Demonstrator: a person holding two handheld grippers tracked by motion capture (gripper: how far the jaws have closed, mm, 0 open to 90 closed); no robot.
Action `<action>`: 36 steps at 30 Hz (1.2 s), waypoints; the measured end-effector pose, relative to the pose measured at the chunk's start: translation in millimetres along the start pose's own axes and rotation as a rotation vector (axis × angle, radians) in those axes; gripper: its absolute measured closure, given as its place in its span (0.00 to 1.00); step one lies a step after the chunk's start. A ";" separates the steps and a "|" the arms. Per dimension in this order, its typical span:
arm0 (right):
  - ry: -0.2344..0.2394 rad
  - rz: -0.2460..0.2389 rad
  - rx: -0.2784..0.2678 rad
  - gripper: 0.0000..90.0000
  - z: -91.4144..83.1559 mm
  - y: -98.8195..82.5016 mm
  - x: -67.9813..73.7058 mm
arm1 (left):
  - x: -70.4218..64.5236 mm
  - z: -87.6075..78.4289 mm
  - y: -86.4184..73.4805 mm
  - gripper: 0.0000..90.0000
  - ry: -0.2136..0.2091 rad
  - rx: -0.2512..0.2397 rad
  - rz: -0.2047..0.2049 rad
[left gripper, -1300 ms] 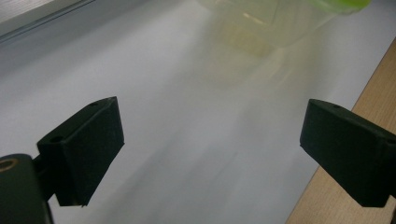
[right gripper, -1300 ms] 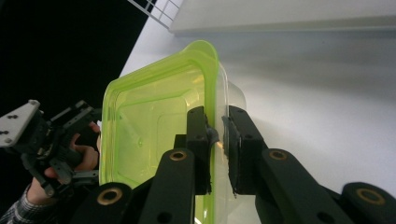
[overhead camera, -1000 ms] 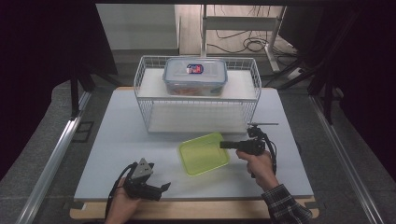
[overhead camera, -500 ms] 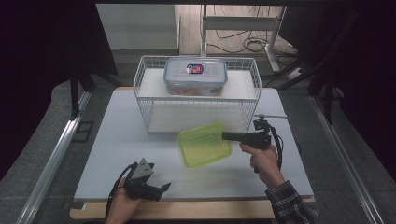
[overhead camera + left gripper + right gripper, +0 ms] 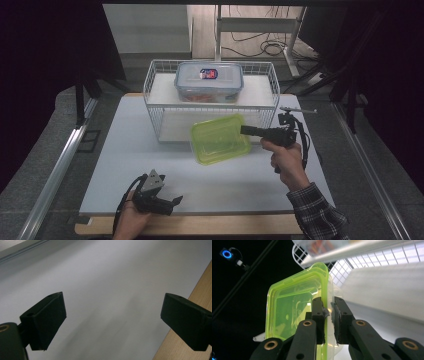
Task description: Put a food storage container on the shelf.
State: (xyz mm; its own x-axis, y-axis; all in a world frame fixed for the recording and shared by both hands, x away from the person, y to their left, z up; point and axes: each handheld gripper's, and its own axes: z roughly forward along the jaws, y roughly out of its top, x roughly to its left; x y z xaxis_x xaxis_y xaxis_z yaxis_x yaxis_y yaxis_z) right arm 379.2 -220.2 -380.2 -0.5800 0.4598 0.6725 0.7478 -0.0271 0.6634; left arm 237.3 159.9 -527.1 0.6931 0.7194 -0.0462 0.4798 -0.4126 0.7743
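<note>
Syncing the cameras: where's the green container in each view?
High view: green container at centre, in front of the wire basket, its right edge in the right gripper.
Left gripper view: not in it.
Right gripper view: centre-left, rim pinched between the jaws.
Shared landmark: the wire basket.

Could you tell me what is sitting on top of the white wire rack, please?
On the wire rack sits a clear lidded container with a red and blue label. Something orange-red shows through its wall; the lid and haze hide what exactly it is.
</note>
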 end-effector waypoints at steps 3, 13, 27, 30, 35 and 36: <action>0.006 0.007 -0.020 0.89 -2.5 10.1 4.0 | -0.1 0.0 0.0 0.07 0.001 -0.003 -0.003; 0.012 0.031 -0.046 0.89 -4.1 33.0 11.5 | 0.3 -0.4 -0.1 0.07 -0.001 -0.004 -0.003; 0.013 0.020 -0.111 0.89 -7.8 67.5 30.4 | 2.7 -2.6 0.0 0.06 -0.009 -0.028 -0.023; 0.004 0.009 -0.118 0.89 -6.6 76.5 36.1 | 3.7 -3.7 0.0 0.05 -0.014 -0.037 -0.030; -0.007 -0.001 -0.133 0.89 -4.0 88.5 42.9 | 3.5 -3.7 -0.1 0.05 -0.012 -0.038 -0.029; -0.009 -0.004 -0.135 0.89 -3.9 90.8 44.2 | 3.5 -3.6 -0.1 0.05 -0.012 -0.038 -0.029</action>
State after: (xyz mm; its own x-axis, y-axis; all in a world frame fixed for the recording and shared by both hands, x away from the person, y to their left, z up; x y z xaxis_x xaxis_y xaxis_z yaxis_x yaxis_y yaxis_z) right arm 420.2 -205.8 -289.0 -0.5794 0.4684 0.6670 0.6945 -0.1445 0.7048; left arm 237.7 164.5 -525.0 0.6859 0.7237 -0.0765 0.4793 -0.3702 0.7957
